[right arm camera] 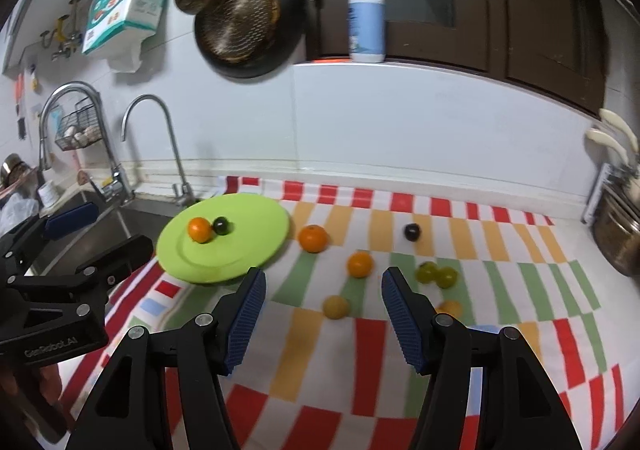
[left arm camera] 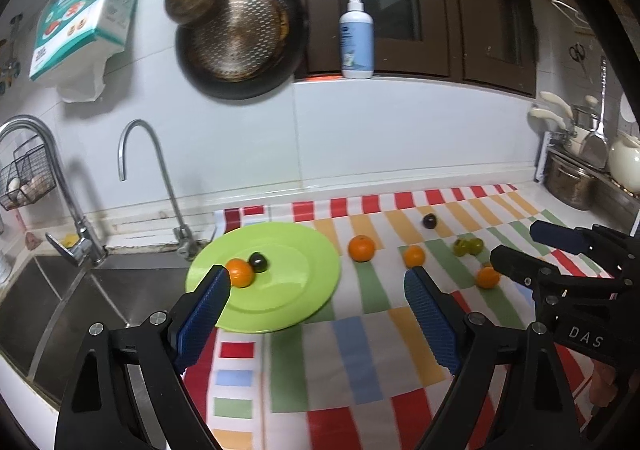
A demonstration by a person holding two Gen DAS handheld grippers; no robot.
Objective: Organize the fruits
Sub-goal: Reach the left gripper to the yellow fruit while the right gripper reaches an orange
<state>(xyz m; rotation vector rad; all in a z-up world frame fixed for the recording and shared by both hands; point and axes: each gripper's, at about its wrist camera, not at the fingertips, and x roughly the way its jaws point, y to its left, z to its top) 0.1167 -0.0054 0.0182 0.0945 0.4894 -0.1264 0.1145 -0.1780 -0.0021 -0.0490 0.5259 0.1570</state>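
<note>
Both grippers, left [left arm camera: 316,282] and right [right arm camera: 323,282], have fingers released and empty; plate [right arm camera: 256,238], upper left, holds two fruits; recommend centring on the nearest orange [right arm camera: 360,264] before closing.

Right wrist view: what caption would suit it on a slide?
Open right gripper above striped cloth; green plate holds two fruits, others scattered.

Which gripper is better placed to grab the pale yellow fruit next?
Right. The right gripper is open and empty, with the pale yellow fruit on the cloth straight ahead between its fingers. The left gripper, also open and empty, faces the green plate.
</note>
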